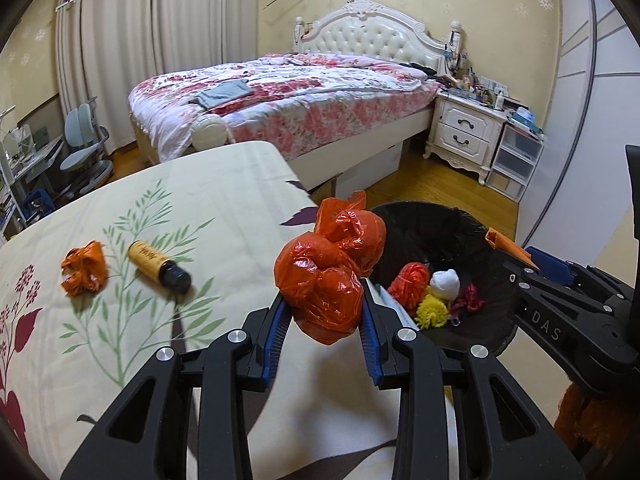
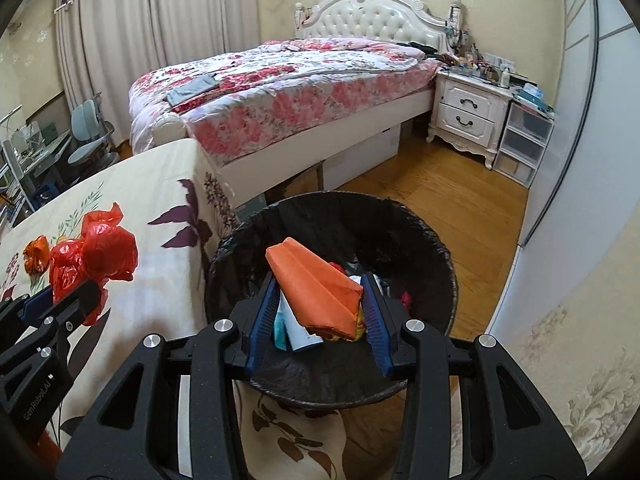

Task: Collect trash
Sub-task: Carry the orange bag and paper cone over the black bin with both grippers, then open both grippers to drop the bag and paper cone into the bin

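Observation:
My left gripper (image 1: pixel 325 304) is shut on a crumpled red plastic bag (image 1: pixel 330 276), held above the table's right edge beside the black-lined trash bin (image 1: pixel 432 224). My right gripper (image 2: pixel 320 300) is shut on a folded orange paper (image 2: pixel 316 286), held over the open bin (image 2: pixel 436 248), which holds several bits of trash. A crumpled orange wrapper (image 1: pixel 84 268) and a yellow bottle with a black cap (image 1: pixel 158 266) lie on the floral tablecloth (image 1: pixel 180 208). The red bag (image 2: pixel 94 256) and left gripper also show at the left of the right wrist view.
A bed (image 1: pixel 288 96) with a floral cover stands behind the table. A white nightstand (image 1: pixel 466 132) and plastic drawers (image 1: pixel 516 160) stand at the right wall. A desk chair (image 1: pixel 84 148) is at far left. Wooden floor (image 2: pixel 460 208) surrounds the bin.

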`<action>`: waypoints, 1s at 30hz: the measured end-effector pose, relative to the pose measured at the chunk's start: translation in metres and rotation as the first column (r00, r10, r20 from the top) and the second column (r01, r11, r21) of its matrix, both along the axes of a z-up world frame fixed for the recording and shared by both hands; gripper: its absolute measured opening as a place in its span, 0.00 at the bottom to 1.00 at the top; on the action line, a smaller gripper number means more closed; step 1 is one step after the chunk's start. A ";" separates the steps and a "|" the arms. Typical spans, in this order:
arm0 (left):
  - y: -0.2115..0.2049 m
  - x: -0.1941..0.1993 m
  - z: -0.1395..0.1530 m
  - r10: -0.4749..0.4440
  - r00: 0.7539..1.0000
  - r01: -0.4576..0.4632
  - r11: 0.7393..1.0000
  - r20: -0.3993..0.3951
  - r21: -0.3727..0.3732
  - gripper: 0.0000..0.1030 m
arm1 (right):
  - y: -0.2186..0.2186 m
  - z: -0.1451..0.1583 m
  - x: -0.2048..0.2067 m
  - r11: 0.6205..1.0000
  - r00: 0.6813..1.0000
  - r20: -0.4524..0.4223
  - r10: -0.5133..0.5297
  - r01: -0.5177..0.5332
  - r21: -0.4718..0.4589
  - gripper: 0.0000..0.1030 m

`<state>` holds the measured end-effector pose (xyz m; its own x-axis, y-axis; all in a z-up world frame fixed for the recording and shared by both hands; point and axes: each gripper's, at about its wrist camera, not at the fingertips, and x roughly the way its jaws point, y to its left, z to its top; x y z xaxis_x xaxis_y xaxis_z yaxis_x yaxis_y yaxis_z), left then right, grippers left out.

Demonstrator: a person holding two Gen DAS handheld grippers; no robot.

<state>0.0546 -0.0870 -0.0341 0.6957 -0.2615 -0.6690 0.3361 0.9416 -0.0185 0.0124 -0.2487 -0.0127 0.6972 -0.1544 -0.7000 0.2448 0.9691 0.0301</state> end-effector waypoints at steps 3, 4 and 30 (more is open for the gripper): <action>-0.012 0.003 -0.002 -0.010 1.000 0.010 1.000 0.009 0.010 0.33 | -0.008 0.001 0.003 1.000 1.000 0.006 -0.016 0.016 0.002 0.39; -0.016 0.005 -0.003 -0.013 1.000 0.013 1.000 0.008 0.010 0.33 | -0.011 0.001 0.004 1.000 1.000 0.008 -0.020 0.020 0.002 0.39; -0.081 0.048 -0.021 -0.050 0.998 0.051 0.997 -0.024 0.058 0.33 | -0.053 -0.027 0.034 0.994 0.993 -0.038 -0.112 0.112 0.002 0.40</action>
